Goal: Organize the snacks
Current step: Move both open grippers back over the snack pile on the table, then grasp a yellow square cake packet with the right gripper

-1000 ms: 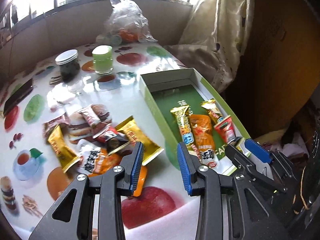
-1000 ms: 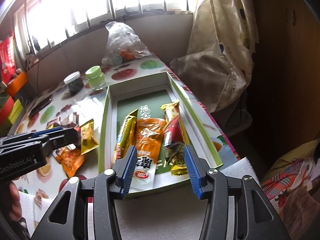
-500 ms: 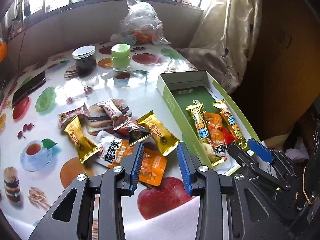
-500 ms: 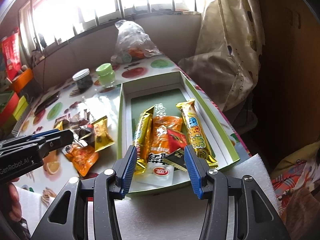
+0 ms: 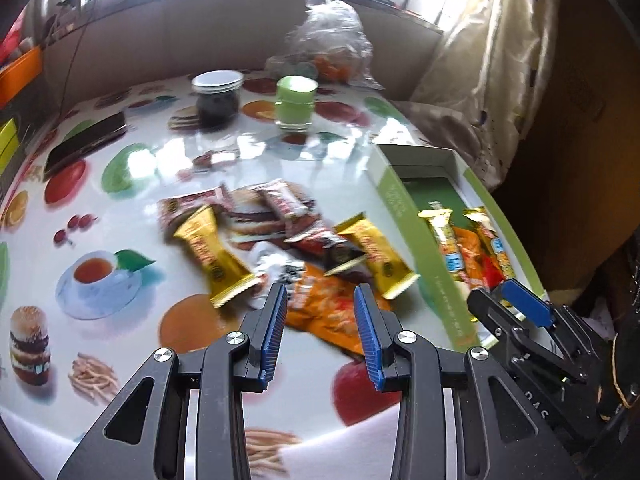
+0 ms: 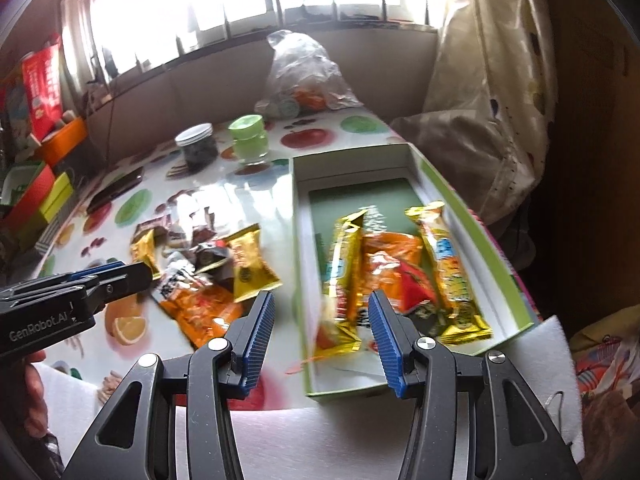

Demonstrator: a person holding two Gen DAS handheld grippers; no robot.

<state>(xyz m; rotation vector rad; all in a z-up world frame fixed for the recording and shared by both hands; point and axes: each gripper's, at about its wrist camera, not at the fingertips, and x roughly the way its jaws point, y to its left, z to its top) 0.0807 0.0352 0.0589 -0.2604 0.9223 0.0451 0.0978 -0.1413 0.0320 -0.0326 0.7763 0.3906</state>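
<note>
A loose pile of snack packets lies on the fruit-print table: two gold packets [image 5: 212, 256] [image 5: 376, 260], brown-red ones and an orange packet [image 5: 324, 308]. My left gripper [image 5: 320, 320] hovers open just above the orange packet, nothing between its fingers. To the right stands the green box [image 5: 404, 216] with several packets [image 5: 464, 244] inside. My right gripper [image 6: 322, 332] is open and empty over the near left wall of the box [image 6: 298, 240], between the orange packet [image 6: 200, 312] and the boxed snacks [image 6: 444, 260]. Each gripper shows in the other's view, the left gripper [image 6: 108, 280] and the right gripper [image 5: 520, 308].
At the back of the table stand a dark jar [image 5: 218, 98], a green-lidded jar [image 5: 296, 102] and a clear plastic bag [image 5: 332, 44]. A dark flat phone-like object [image 5: 86, 146] lies at the left. A curtain [image 6: 492, 100] hangs right of the box; coloured boxes [image 6: 40, 80] sit far left.
Both grippers have shifted left, away from the box and toward the loose pile. The left one now sits over the orange packet. Neither jaw opening has changed.
</note>
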